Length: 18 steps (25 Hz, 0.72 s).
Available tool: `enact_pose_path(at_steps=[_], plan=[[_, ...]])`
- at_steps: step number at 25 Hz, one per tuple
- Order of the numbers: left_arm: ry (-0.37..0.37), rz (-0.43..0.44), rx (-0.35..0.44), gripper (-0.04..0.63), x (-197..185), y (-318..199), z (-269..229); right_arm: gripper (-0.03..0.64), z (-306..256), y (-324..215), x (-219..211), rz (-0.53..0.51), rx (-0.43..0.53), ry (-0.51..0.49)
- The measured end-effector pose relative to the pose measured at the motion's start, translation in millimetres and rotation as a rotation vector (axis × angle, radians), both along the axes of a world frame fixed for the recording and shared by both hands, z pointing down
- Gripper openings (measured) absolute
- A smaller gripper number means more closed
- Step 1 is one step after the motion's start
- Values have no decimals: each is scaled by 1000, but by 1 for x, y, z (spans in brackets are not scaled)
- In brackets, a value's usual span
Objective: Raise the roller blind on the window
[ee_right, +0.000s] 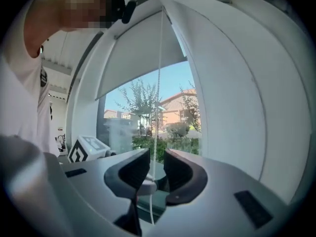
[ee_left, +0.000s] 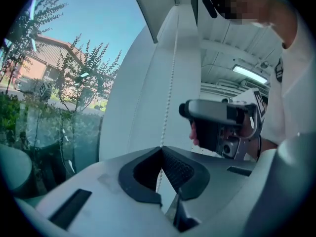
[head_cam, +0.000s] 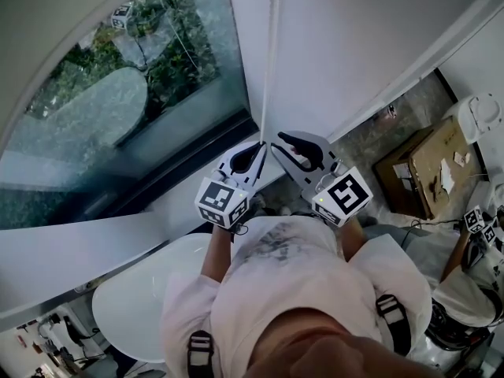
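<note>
White bead chain [ee_left: 173, 83] is hanging down beside the window [head_cam: 118, 93], and the left claw [ee_left: 160, 151] is clamping it, its jaws closed together on the beads. The right claw [ee_right: 156, 158] is standing with its jaws apart; the chain is passing loose between them and neither pad is pressing on it. Above the right claw the roller blind [ee_right: 138, 53] is covering only the upper glass. I judge that the raising is partly done, with more pulling on the chain left to do. Both claws are pointing roughly level at the chain, just beside each other. The person's forearms are reaching forward from the chest towards the window frame.
</note>
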State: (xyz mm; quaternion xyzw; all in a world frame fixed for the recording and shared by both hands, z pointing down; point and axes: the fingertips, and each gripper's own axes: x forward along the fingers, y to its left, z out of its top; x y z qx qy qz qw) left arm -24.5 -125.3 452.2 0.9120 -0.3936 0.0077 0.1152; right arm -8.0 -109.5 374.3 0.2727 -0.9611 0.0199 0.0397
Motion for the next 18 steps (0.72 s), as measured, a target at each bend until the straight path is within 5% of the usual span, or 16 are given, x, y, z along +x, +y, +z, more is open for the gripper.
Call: enact_pose_path(at_steps=[10, 18], plan=[[0, 3, 5, 8, 2, 0, 0, 137, -101, -17, -18, -2, 143, -94], [0, 8, 11, 8, 4, 0, 1, 101, -128, -27, -26, -19, 169, -116]])
